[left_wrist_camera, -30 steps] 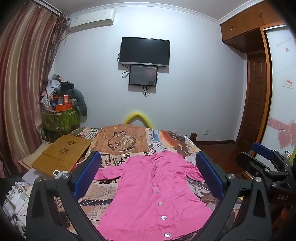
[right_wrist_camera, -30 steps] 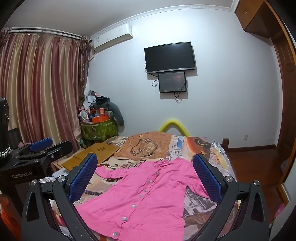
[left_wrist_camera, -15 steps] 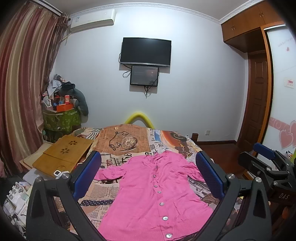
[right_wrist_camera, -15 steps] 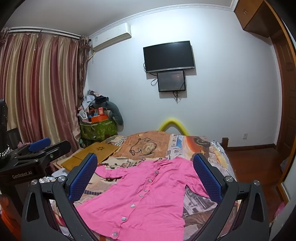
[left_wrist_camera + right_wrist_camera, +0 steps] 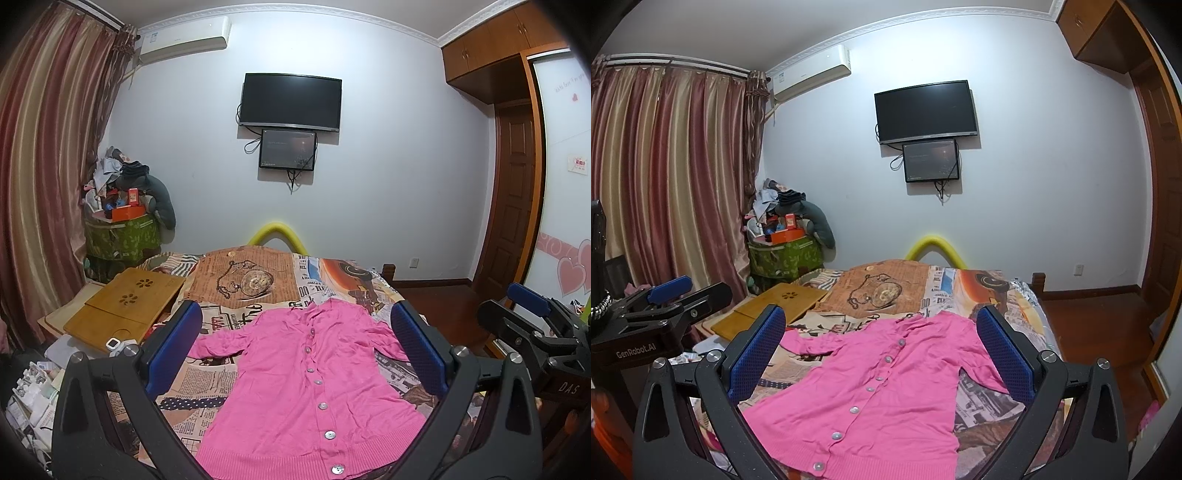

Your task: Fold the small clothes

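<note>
Pink cardigan lies flat, buttons up, on the bed, ready to fold; both my grippers, left and right, hover above, fingers spread, empty.

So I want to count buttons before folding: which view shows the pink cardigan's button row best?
The left wrist view: the pink cardigan lies centred, button row running straight. The right wrist view shows it skewed, hem cut off.

pink cardigan hem — cut off below, right sleeve behind claw

Dim cool indoor light, sharp focus, fisheye-bent edges, dark corners
</note>
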The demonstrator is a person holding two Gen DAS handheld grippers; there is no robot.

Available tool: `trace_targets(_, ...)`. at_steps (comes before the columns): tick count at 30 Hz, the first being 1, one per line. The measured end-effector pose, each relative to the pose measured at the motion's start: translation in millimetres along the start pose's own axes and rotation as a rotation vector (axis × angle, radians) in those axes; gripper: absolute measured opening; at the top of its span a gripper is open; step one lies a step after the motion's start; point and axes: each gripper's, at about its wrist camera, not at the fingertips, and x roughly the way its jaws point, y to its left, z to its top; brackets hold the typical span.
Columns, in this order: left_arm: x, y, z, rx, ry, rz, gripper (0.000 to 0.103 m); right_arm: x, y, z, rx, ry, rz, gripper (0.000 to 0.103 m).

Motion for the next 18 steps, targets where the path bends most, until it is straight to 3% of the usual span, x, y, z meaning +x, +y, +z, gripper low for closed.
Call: trace_targets(18, 4.5, 3.5, -2.7, -0.006, -0.004, 0.005, 0.103, 0.5, -0.7, 0.1, 0.0, 0.001, 0.001, 0.103)
